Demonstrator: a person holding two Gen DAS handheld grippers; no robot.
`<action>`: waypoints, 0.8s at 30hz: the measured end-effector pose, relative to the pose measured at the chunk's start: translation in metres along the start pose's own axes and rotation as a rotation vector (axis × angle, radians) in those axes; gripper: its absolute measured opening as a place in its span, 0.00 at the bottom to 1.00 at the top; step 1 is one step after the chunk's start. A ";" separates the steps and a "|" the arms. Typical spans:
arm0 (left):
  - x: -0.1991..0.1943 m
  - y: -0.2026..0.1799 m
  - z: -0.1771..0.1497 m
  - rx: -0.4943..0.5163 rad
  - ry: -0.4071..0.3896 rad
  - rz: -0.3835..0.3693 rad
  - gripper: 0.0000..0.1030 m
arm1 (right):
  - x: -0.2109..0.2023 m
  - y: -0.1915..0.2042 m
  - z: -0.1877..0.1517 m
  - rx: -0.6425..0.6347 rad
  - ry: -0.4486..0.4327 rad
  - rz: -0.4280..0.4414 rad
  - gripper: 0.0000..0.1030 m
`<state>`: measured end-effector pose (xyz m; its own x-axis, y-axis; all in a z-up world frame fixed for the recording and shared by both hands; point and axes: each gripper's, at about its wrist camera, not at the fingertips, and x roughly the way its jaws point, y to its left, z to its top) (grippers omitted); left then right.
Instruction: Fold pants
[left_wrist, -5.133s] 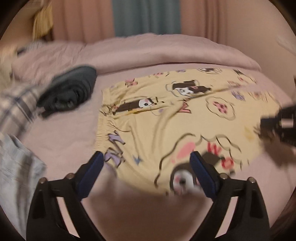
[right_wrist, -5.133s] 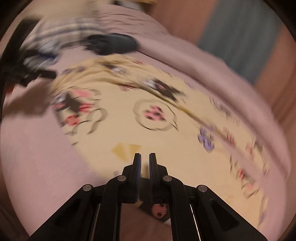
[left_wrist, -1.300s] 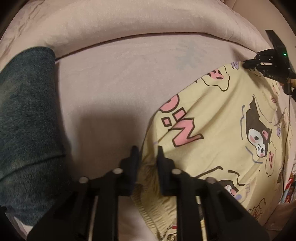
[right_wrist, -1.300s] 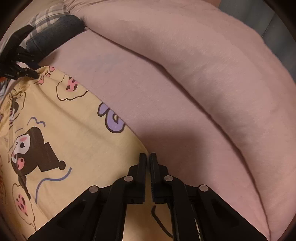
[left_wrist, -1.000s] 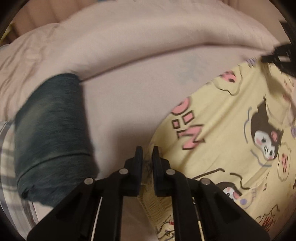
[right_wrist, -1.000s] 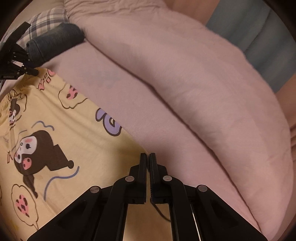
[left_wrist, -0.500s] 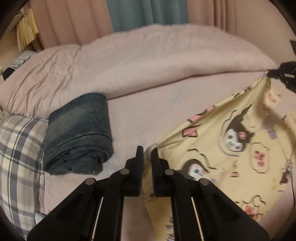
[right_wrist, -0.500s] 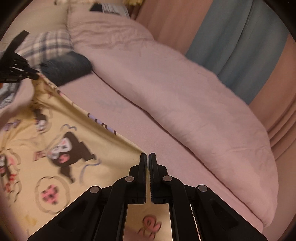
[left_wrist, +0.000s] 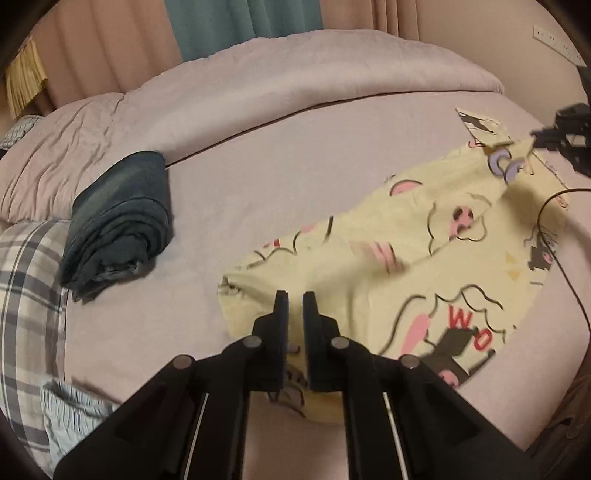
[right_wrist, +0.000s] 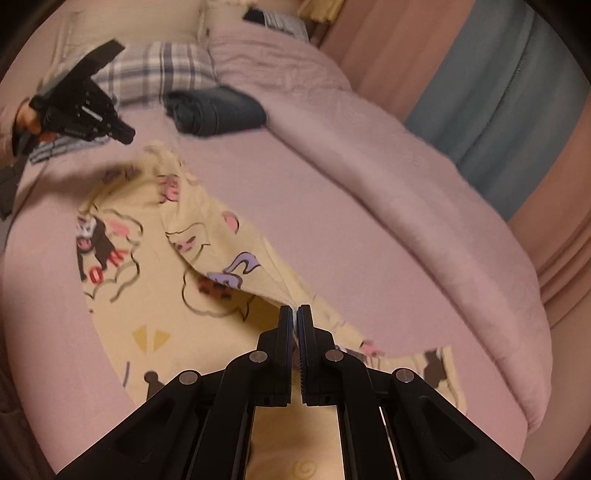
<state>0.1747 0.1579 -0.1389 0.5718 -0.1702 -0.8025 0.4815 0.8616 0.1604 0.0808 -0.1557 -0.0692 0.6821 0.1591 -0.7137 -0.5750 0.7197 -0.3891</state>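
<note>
The yellow cartoon-print pants (left_wrist: 406, 258) lie on the pink bed, with their far edge lifted and folding over. My left gripper (left_wrist: 293, 295) is shut on the waistband end of the pants. My right gripper (right_wrist: 295, 310) is shut on the pants' leg edge (right_wrist: 236, 273) and holds it raised above the lower layer. The right gripper also shows at the right edge of the left wrist view (left_wrist: 532, 138). The left gripper also shows at the upper left of the right wrist view (right_wrist: 129, 133).
A folded dark blue garment (left_wrist: 118, 218) lies left of the pants, next to a plaid pillow (left_wrist: 26, 295). A rolled pink duvet (left_wrist: 295, 85) runs along the far side of the bed. A cable (left_wrist: 561, 240) crosses the pants at right.
Both grippers, still shut on the pants, have pulled back and up from the far side. The lifted edge now drapes over the lower layer of the pants.
</note>
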 end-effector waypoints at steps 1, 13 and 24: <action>0.001 -0.001 0.005 0.021 -0.007 -0.016 0.09 | 0.006 0.002 -0.002 -0.001 0.013 0.002 0.03; 0.060 -0.055 -0.022 0.380 0.133 -0.002 0.21 | 0.013 0.001 -0.012 0.103 -0.011 0.041 0.03; 0.075 -0.036 -0.021 0.342 0.085 0.010 0.19 | 0.015 -0.001 -0.011 0.155 -0.027 0.048 0.03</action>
<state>0.1862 0.1237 -0.2165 0.5269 -0.1096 -0.8429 0.6792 0.6505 0.3400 0.0871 -0.1614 -0.0860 0.6689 0.2122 -0.7124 -0.5319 0.8061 -0.2593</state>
